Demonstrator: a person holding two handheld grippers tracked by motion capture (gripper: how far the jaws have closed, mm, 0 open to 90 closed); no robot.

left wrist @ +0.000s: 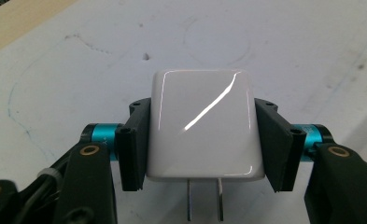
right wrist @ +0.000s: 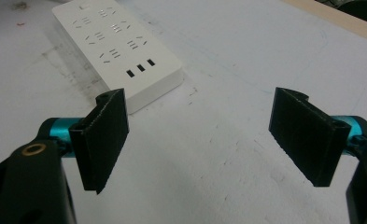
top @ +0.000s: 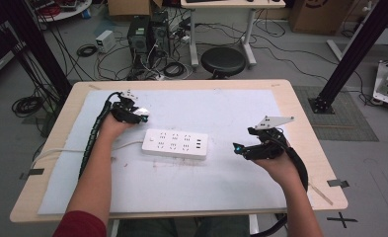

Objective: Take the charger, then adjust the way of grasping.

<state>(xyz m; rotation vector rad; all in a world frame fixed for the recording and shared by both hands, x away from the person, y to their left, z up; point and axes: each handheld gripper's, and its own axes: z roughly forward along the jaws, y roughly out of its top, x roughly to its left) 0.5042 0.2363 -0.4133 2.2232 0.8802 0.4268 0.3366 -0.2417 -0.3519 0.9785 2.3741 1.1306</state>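
The left gripper point(left wrist: 202, 140) is clamped on a glossy white square plug-in charger block point(left wrist: 203, 126), one black jaw pressed flat against each of its two side faces; the block's two flat metal prongs point(left wrist: 204, 198) project from its lower edge toward the camera in the left gripper view. In the high view the left gripper point(top: 132, 114) and the charger point(top: 142, 115) sit just beyond the far-left corner of the white rectangular multi-socket power strip point(top: 175, 143), close to it but not touching. The power strip lies flat at the middle of the white sheet point(top: 206, 187) that covers the light wooden table point(top: 300, 123), and a white cable point(top: 127, 144) leaves its left end. The right gripper point(top: 242, 148) is to the right of the power strip, apart from it and pointing toward it. In the right gripper view the right gripper point(right wrist: 200, 140) has its jaws spread wide with bare sheet between them, gripping nothing; the power strip point(right wrist: 118, 51) lies ahead of the left jaw, its end with three small dark slots point(right wrist: 140, 67) nearest.
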